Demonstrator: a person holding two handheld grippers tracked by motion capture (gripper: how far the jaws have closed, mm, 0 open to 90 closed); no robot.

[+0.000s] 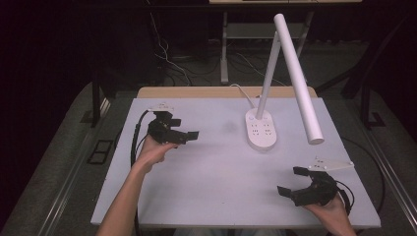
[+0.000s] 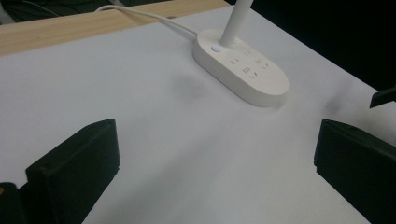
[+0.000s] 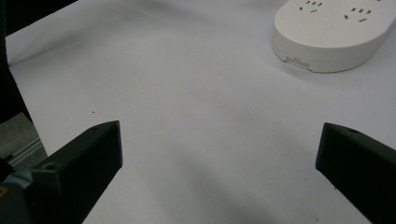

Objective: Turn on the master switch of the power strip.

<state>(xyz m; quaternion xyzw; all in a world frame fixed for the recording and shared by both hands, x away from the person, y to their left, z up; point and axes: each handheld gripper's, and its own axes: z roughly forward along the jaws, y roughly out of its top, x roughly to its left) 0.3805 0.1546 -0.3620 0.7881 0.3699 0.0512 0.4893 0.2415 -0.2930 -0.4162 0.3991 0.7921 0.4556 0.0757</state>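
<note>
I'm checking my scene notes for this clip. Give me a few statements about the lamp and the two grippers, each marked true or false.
1. The left gripper holds the lamp. False: its jaws stand open with nothing between them.
2. The desk lamp's base carries sockets on its top. True.
3. The right gripper is shut. False: its jaws are wide apart over the bare white table.
4. A white cable runs from the lamp base toward the table's far edge. True.
5. The lamp head lies flat on the table. False: it slants down above the table.
</note>
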